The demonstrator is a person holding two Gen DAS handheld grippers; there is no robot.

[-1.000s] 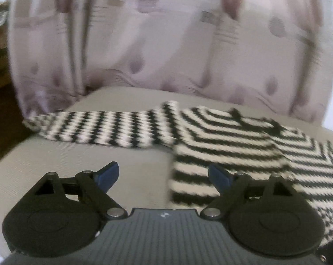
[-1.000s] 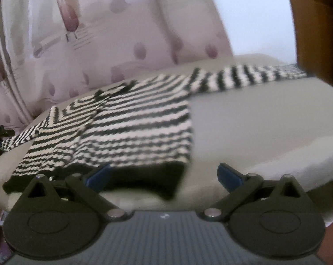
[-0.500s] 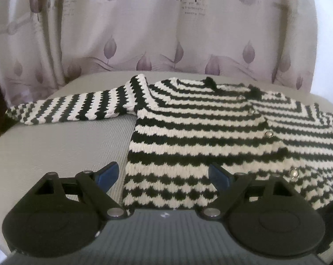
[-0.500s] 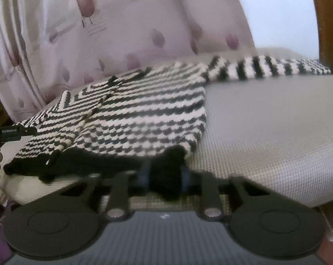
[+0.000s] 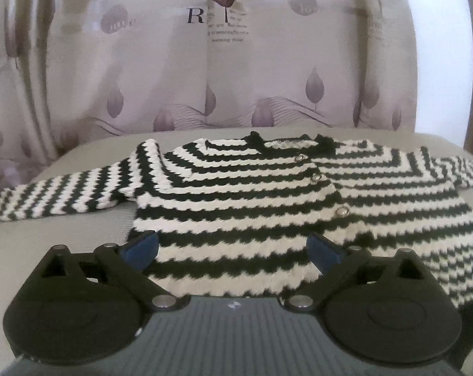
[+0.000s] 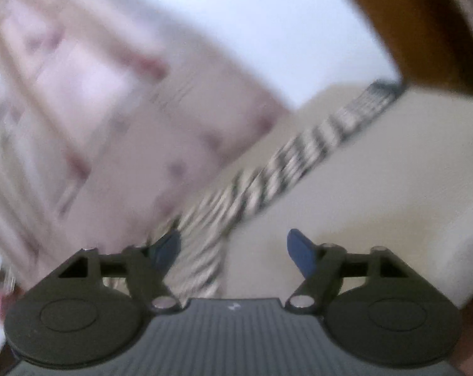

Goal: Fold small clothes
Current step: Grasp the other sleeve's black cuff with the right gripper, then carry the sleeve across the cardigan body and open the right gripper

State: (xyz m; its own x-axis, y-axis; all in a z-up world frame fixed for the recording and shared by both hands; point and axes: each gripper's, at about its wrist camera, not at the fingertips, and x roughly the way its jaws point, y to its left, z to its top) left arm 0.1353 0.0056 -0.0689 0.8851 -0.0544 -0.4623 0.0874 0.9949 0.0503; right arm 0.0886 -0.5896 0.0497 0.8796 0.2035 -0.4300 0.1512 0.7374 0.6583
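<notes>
A black-and-white striped knitted cardigan (image 5: 236, 213) lies flat and buttoned on a grey cushion (image 5: 48, 235), its sleeves spread left (image 5: 57, 194) and right (image 5: 462, 172). My left gripper (image 5: 233, 247) hovers at the lower hem with its jaws opening wide. The striped fabric lies between the blue pads (image 5: 142, 244) without being pressed. The right wrist view is blurred and tilted. There one striped sleeve (image 6: 314, 150) runs diagonally across the cushion (image 6: 377, 188). My right gripper (image 6: 233, 244) has its jaws opening; the sleeve's near part lies beside its left pad (image 6: 169, 244), unpinched.
A pale curtain (image 5: 142, 78) with leaf prints hangs right behind the cushion. Brown wooden furniture (image 6: 424, 25) stands at the right, beside a white wall. The cushion's front edge drops off at the lower right of the right wrist view.
The left gripper moved in over the cardigan's hem and spread wider. The right gripper, shut on the dark hem half a second ago, let go, rolled and swung towards the right sleeve.
</notes>
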